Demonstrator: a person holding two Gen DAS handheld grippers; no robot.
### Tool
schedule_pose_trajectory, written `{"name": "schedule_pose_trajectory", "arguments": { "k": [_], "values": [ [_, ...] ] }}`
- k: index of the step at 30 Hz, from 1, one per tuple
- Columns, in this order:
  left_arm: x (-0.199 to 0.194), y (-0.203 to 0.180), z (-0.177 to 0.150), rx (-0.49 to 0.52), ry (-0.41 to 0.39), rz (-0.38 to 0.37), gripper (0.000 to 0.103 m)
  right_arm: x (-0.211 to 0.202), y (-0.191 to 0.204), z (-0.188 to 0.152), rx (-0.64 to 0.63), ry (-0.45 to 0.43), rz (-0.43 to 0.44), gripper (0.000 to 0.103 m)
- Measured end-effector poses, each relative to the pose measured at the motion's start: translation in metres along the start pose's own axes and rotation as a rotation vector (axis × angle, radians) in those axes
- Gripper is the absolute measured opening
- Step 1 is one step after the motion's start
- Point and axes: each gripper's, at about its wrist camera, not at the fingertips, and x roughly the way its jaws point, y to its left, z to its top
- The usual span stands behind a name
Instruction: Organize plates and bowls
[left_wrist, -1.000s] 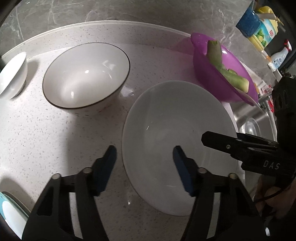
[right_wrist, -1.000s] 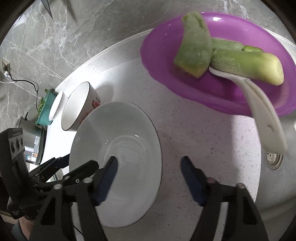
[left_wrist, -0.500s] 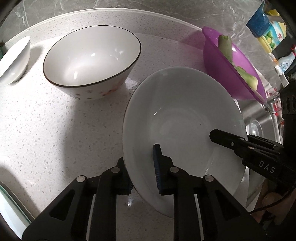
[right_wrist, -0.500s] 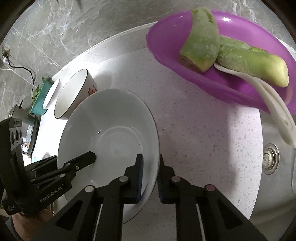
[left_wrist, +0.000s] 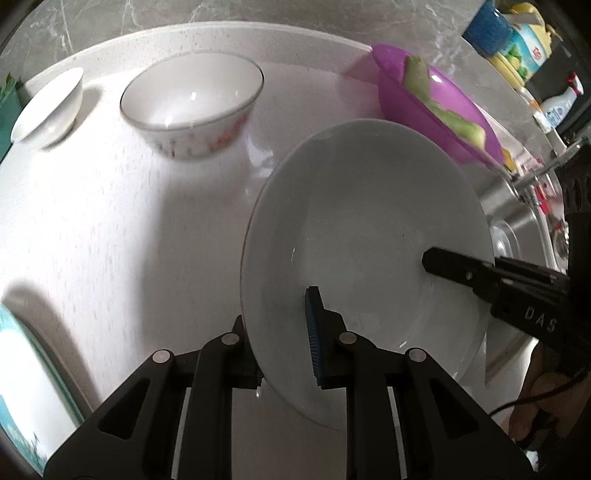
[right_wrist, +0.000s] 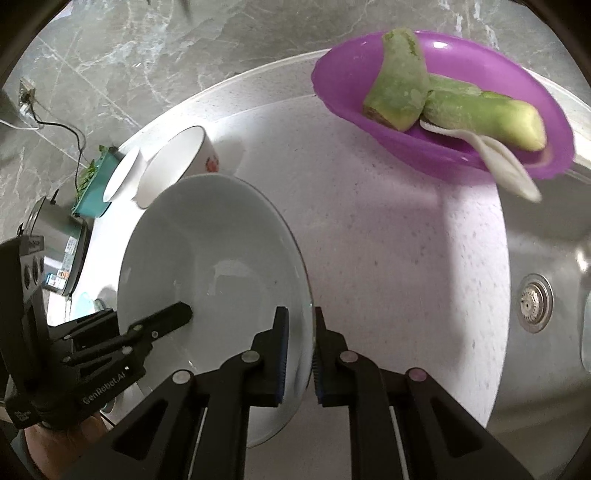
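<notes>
Glossy glazed plate, speckled counter

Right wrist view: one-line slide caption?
Both grippers, right gripper and left gripper, clamp opposite rims of a white plate on the speckled counter.

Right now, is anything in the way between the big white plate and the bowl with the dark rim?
Nothing visible is. Both grippers, left gripper and right gripper, pinch the white plate. Only bare counter lies between it and the dark-rimmed bowl. The purple dish sits off to the other side.
</notes>
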Motion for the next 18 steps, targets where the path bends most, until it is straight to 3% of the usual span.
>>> {"name": "schedule_pose_trajectory", "arguments": {
  "k": [10,18],
  "values": [
    [-0.021,-0.008,-0.068,-0.031,0.091,-0.045,0.017,-0.02,0.012,-0.046,-0.024,0.101,0.01,0.014],
    [-0.026,-0.01,-0.097,-0.027,0.1,-0.005,0.017,-0.014,0.015,-0.068,-0.049,0.154,0.022,0.014]
  ]
}}
